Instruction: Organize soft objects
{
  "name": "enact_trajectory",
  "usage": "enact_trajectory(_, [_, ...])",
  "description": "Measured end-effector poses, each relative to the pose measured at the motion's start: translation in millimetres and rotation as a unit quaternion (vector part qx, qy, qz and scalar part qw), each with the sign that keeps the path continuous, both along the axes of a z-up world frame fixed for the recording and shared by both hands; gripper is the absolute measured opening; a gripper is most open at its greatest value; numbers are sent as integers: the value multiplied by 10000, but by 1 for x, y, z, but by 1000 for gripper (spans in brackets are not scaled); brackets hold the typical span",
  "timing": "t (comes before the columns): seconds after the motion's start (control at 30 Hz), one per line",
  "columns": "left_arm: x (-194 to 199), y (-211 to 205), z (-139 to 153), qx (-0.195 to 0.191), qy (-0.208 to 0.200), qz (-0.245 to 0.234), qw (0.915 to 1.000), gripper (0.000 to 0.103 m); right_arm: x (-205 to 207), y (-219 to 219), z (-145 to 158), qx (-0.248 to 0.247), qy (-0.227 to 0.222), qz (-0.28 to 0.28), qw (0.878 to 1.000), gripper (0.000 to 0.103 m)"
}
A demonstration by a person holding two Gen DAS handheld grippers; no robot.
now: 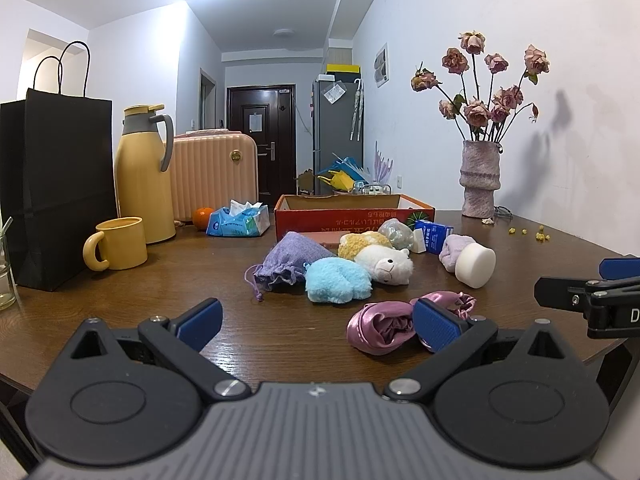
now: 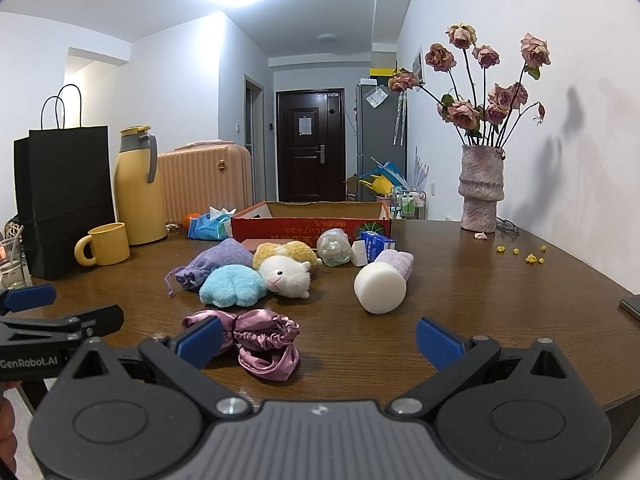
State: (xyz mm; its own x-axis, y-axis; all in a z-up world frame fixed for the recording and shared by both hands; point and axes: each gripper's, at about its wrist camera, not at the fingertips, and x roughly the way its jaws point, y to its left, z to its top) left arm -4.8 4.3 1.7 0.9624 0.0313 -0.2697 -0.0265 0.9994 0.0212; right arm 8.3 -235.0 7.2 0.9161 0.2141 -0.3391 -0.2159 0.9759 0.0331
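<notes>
Soft things lie in the middle of the brown table [image 1: 132,300]: a purple drawstring pouch [image 1: 292,258], a blue fluffy toy [image 1: 338,280], a white and yellow plush sheep [image 1: 380,258], a white foam cylinder [image 1: 476,264] against a lilac cloth roll [image 1: 454,250], and a pink satin scrunchie bundle [image 1: 384,326] nearest me. Behind them stands an open red cardboard box [image 1: 352,216]. My left gripper [image 1: 318,322] is open, its right pad just before the satin bundle. My right gripper [image 2: 318,338] is open too, the satin bundle [image 2: 260,340] beside its left pad.
A black paper bag [image 1: 56,188], yellow thermos [image 1: 140,176], yellow mug [image 1: 120,242], tissue pack [image 1: 238,220] and orange [image 1: 202,218] stand at the left. A vase of dried roses [image 1: 480,176] is at the back right. A blue carton [image 1: 434,234] and a clear bag [image 1: 396,232] lie by the box.
</notes>
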Motion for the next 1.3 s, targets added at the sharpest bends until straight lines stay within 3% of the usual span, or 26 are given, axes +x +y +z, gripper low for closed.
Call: enact_trajectory(1.3, [3, 7, -2, -28, -26, 114, 9999, 103, 9, 6, -10, -41, 172, 106, 9998, 103])
